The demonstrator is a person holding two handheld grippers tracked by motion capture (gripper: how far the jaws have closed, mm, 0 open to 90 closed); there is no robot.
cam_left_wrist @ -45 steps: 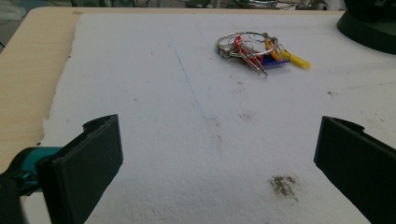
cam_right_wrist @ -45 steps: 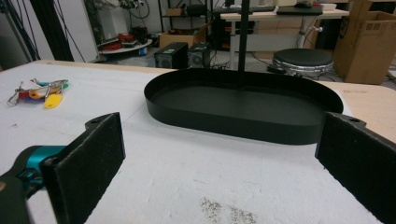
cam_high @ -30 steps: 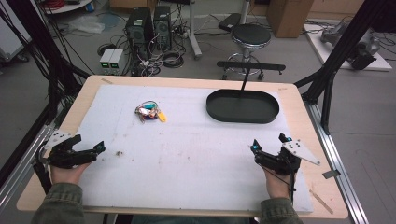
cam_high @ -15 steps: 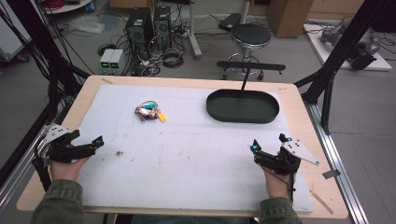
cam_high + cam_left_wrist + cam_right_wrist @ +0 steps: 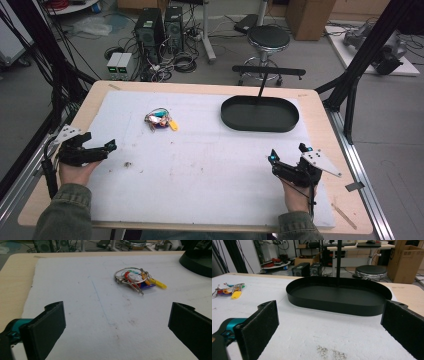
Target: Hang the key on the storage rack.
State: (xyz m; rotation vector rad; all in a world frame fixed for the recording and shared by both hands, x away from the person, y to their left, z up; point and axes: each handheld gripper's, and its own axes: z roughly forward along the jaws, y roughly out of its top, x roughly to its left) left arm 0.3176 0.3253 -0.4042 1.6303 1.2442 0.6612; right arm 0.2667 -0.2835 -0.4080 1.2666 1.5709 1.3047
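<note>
- High view puts your left gripper [image 5: 97, 150] near the left edge of the tabletop [image 5: 320, 107], held in your left hand [image 5: 75, 170], its jaws spread with nothing between them.
- Your right gripper [image 5: 289, 156] sits at the right side of the white mat [image 5: 200, 165], held in your right hand [image 5: 296, 192]; its jaws are also spread and hold nothing.
- A bunch of keys [image 5: 160, 120] with coloured tags and a yellow fob lies on the mat toward the far left, well apart from both grippers.
- A black oval tray [image 5: 260, 114] rests on the far right part of the mat, its rim low and its inside bare.
- Left gripper view looks along your two black jaws toward the bunch of keys [image 5: 136, 280], which lies ahead on the mat, a little right of centre; the metal ring sits on top of the coloured tags.
- Right gripper view faces the black oval tray [image 5: 339, 298] straight ahead, between the lines of your spread jaws, and the keys [image 5: 228, 291] show far off to the left.
- A small patch of dark specks [image 5: 329, 352] marks the mat just ahead of your right gripper.
- Beyond the tabletop a black stool [image 5: 269, 37] and computer towers [image 5: 160, 27] stand on the floor.
</note>
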